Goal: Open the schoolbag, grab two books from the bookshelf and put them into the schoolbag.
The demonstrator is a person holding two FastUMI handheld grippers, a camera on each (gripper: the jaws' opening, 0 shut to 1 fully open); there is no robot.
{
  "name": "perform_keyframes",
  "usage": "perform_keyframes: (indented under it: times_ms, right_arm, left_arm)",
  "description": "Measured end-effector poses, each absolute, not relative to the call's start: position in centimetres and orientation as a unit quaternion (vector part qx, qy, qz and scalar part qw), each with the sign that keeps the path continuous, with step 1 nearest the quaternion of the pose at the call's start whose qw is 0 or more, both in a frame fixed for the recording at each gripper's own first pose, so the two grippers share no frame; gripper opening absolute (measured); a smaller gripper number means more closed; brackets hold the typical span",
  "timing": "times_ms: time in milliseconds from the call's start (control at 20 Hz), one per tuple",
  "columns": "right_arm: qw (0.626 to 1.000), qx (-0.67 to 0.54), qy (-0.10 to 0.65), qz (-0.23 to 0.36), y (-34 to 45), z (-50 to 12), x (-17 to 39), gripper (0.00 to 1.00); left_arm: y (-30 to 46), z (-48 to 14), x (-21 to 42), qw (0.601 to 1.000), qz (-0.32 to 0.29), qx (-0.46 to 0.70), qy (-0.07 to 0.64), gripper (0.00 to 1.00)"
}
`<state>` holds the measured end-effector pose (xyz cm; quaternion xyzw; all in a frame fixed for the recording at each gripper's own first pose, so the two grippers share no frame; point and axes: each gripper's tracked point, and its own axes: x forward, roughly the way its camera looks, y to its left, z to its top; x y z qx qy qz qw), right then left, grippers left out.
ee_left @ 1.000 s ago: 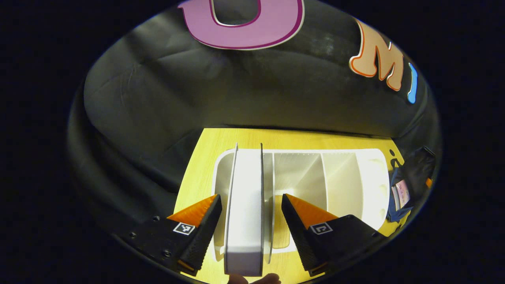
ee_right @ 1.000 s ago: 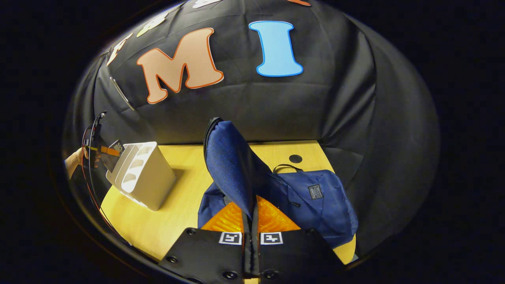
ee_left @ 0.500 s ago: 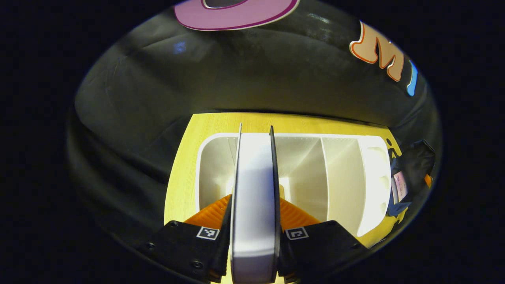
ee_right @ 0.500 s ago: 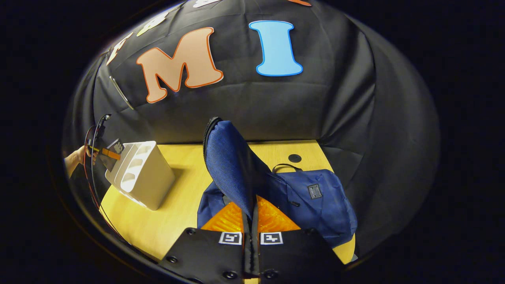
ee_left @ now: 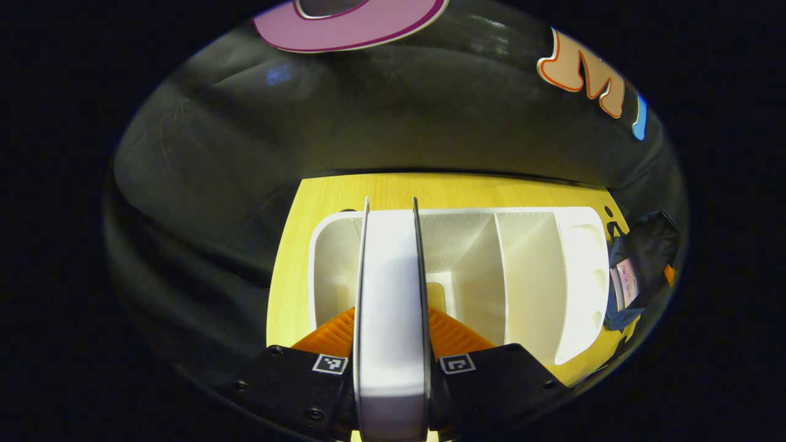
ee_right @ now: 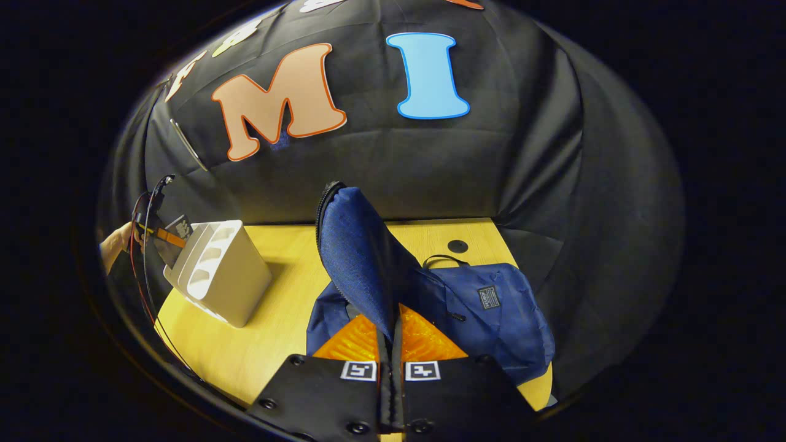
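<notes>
While the left hand-held gripper (ee_left: 391, 368) is clamped on a white book (ee_left: 391, 307), both orange fingers (ee_left: 331, 331) press flat against its covers, so the book sits upright right between them, page edge toward the camera. Just past the fingertips the book's far end pokes up over the white bookshelf (ee_left: 583, 270), a divided plastic bin on the yellow counter (ee_left: 288, 270). The book is over the second slot from the left end; the slots to its right look empty from here, and I can't tell if its bottom edge touches the shelf floor. Way off to the right of the bin there's a bit of the dark schoolbag with a pale tag.

On the other side, the right hand-held gripper (ee_right: 391, 334) is pinched tight on the schoolbag's flap (ee_right: 353, 258), fingers pressed together with the blue fabric sandwiched in the middle, and the flap stands up from the grip with its zipper edge running along the left side. Right behind and a bit to the right of that gripper, the rest of the blue schoolbag (ee_right: 491, 319) slumps on the counter with a small patch on its front and a thin carry loop at the top. Farther off to the left sits the bookshelf, and beyond it a person's hand (ee_right: 116, 245) holds the left gripper at the bin's far end, with some cables hanging there
</notes>
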<state>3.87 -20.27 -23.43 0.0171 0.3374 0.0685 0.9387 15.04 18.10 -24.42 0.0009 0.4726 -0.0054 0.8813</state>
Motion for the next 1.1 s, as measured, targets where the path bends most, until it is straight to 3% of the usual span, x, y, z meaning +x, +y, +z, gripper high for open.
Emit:
perform_keyframes:
  times_ms: [850,1100]
  right_arm:
    - [0.938,0.01,0.339,0.072,-20.0,-23.4,3.9,0.04]
    - [0.938,0.01,0.339,0.071,-20.0,-23.4,3.8,0.04]
  left_arm:
    - [21.9,-13.2,13.0,0.899,0.011,-0.045,0.435,0.38]
    - [22.3,-8.9,13.2,0.912,0.006,-0.115,0.394,0.38]
